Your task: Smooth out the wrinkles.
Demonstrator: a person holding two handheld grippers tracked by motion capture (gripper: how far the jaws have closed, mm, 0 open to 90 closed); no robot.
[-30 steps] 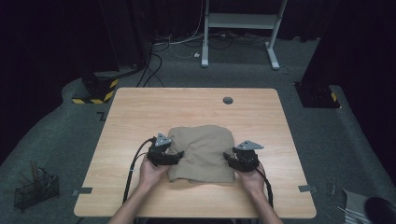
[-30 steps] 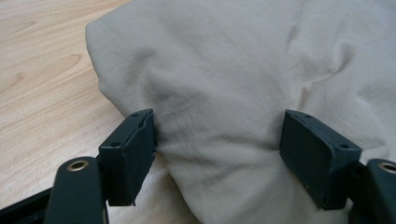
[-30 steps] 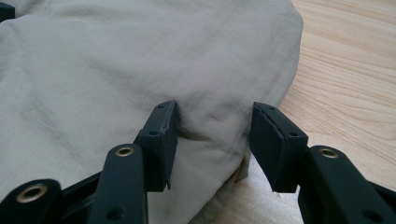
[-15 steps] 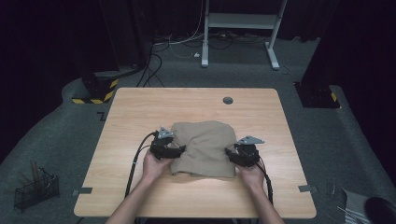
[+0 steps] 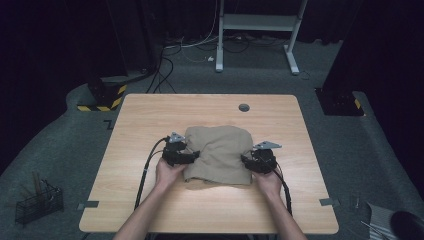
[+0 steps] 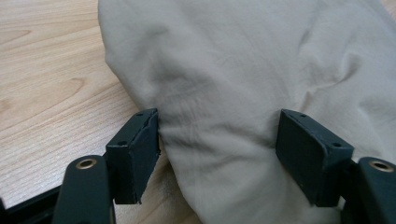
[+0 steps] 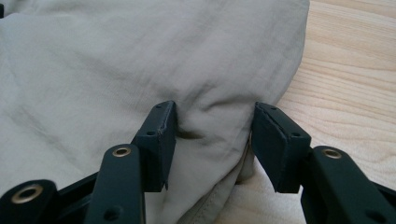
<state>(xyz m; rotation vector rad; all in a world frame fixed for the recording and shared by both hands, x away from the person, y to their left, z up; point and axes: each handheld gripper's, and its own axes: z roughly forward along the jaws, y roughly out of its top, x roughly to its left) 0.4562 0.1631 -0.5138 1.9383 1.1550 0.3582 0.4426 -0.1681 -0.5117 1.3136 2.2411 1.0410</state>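
I am gripping the folded beige cloth [image 5: 220, 152] at its left and right edges, my left gripper [image 6: 217, 140] and right gripper [image 7: 215, 135] both pinching bunched fabric.

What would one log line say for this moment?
item: folded beige cloth | left gripper: gripping left edge | right gripper: gripping right edge | support: wooden table

tan cloth [image 5: 220, 152] on table [image 5: 150, 120], grippers [image 5: 180, 156] [image 5: 260, 161] flanking

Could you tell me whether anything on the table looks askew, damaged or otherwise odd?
Nothing stands out. The folded beige cloth lies rumpled but whole on the wooden table, bunched between the jaws of the left gripper and right gripper.
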